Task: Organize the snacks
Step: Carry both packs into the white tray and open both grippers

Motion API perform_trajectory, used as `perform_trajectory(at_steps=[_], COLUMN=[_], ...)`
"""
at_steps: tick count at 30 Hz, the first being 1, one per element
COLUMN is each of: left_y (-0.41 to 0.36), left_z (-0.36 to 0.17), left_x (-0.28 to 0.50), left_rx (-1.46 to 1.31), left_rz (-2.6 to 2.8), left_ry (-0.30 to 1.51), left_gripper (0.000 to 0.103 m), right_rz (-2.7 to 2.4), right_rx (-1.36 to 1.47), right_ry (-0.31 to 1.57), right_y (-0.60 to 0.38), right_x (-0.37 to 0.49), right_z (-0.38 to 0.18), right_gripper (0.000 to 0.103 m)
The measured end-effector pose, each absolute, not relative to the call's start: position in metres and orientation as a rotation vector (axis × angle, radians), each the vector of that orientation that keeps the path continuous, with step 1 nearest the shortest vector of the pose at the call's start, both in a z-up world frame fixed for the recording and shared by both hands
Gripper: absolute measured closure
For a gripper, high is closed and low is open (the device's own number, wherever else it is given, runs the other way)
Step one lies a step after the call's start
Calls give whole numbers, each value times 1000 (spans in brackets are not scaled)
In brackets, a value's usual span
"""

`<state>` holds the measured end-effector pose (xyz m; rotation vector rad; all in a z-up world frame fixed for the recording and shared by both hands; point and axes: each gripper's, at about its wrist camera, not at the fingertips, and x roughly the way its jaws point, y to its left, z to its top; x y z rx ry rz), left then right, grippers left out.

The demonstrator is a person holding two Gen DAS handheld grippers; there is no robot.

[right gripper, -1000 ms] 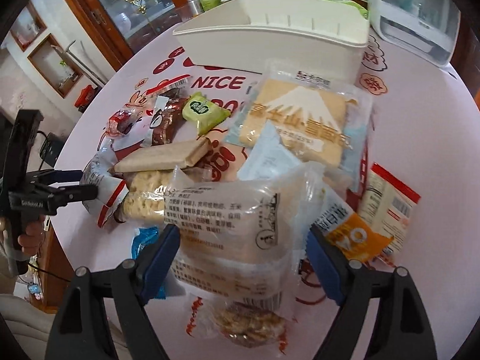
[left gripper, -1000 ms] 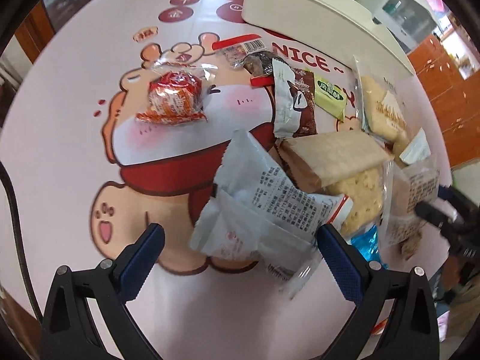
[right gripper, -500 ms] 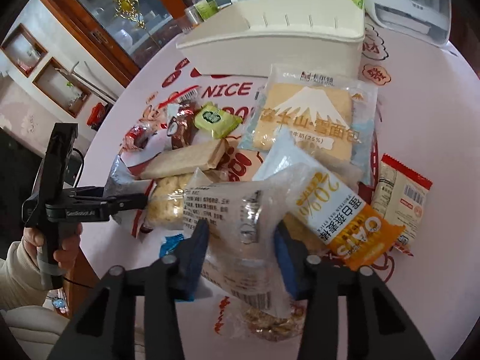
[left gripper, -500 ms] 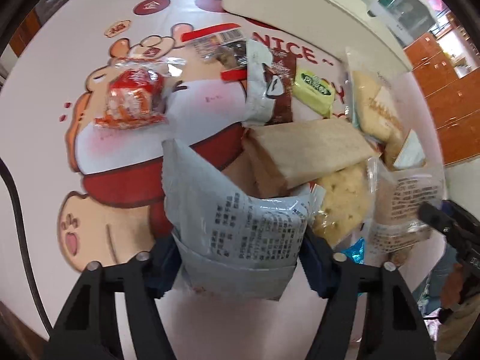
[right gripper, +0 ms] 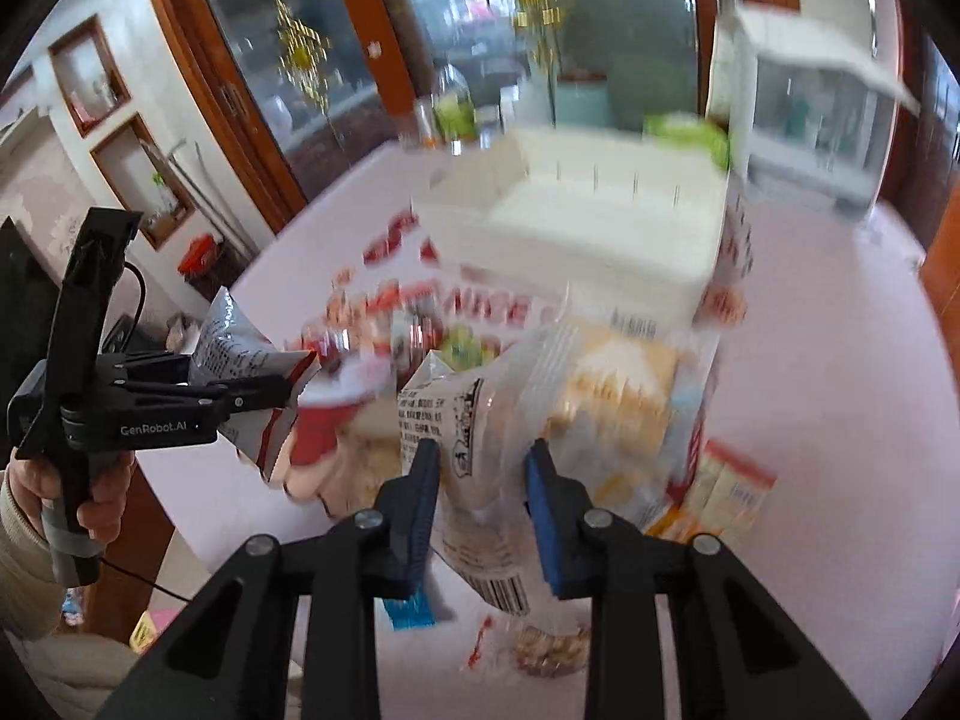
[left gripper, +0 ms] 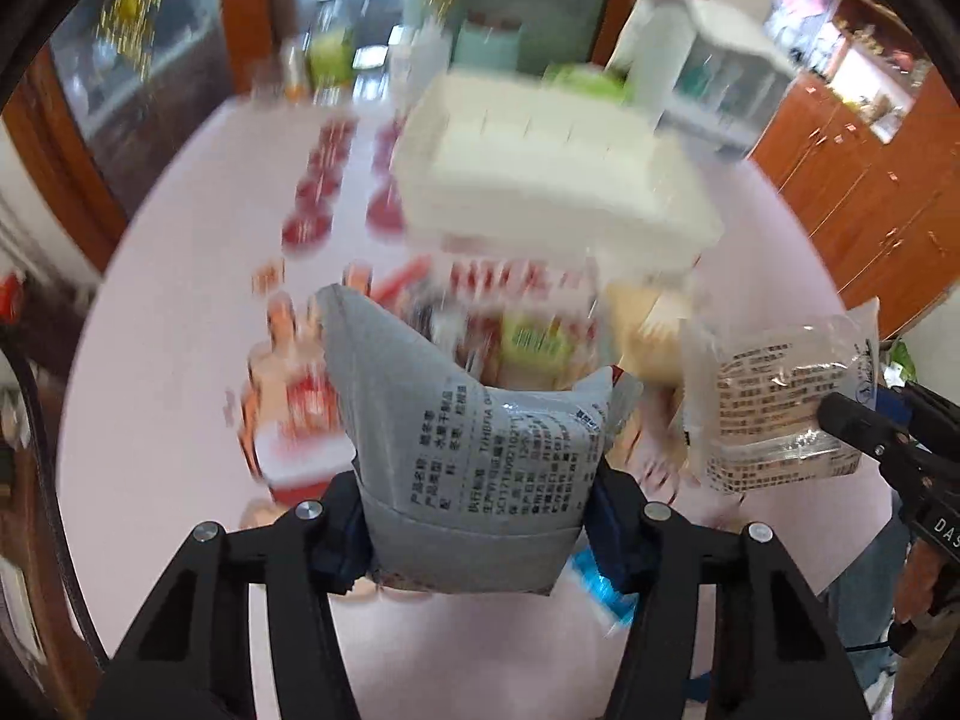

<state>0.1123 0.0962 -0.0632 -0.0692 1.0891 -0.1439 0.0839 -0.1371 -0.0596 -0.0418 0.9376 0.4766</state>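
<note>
Both packets have left the blurred table: closing jaws grip grey packet left, clear packet right.

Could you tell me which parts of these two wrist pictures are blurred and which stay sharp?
Left wrist view: the white bin and the snacks on the table smear with motion blur, while the left gripper and its grey packet stay crisp. Right wrist view: the same bin is streaked, yet the right gripper and its clear packet read sharply; fisheye bending curves both table edges.
</note>
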Motion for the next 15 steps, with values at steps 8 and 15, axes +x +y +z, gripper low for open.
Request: perform_trajectory(at_steps=[8, 15], left_y=[71, 54], left_z=[25, 49], left_x=[204, 298], left_rx=[59, 79], left_rz=[-109, -78], left_ry=[915, 809], left_gripper=[46, 43], right_rz=[318, 189], right_rx=[-90, -68], right_ry=[744, 705], right_y=[-142, -148], right_x=[152, 240], right_z=[19, 45], right_gripper=[74, 74])
